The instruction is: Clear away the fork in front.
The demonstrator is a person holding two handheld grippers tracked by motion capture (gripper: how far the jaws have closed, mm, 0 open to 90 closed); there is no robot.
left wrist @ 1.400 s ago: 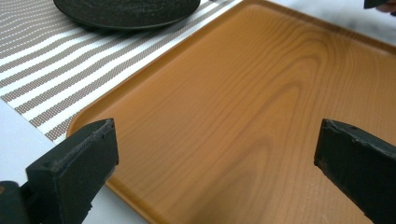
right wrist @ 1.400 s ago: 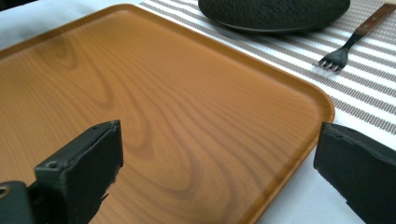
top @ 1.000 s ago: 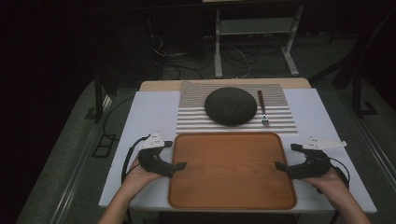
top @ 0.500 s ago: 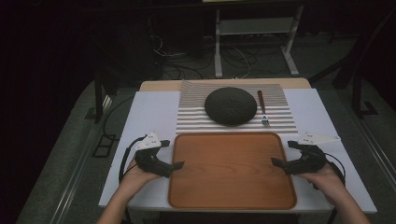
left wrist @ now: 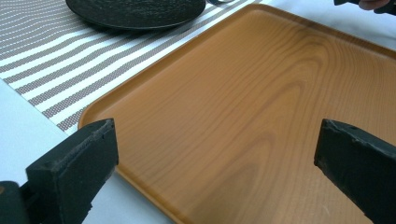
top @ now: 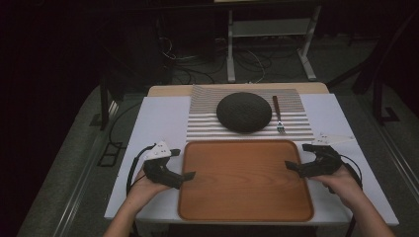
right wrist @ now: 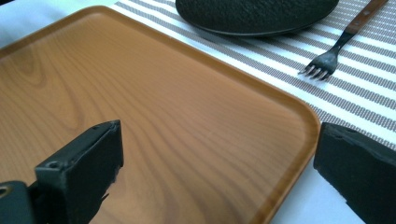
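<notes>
A wooden tray (top: pixel 245 180) is seen in the lower middle of the high view, lying flat on a white table (top: pixel 163 118) with its long axis running left to right across the frame. The left gripper (top: pixel 187 175) is held at the tray's left edge and the right gripper (top: pixel 288 167) at its right edge, each pointed inward toward the tray's middle. In the left gripper view, the 2 black jaws are spread wide, with the tray's near corner and rim lying between them; in the right gripper view the jaws are likewise spread wide over the tray's rounded corner. Nothing is gripped by either one. Whether the jaw tips are touching the rim or are just beside it cannot be told. Beyond the tray, toward the upper middle of the high view, a striped mat (top: pixel 207 123) is laid, carrying a dark round plate (top: pixel 244 112) and, just right of it, a fork (top: pixel 278 114). The tray is judged the likely object of the coming move: its 2 short sides lie equally near the 2 hands, so a lift from both ends at once appears to be set up.
</notes>
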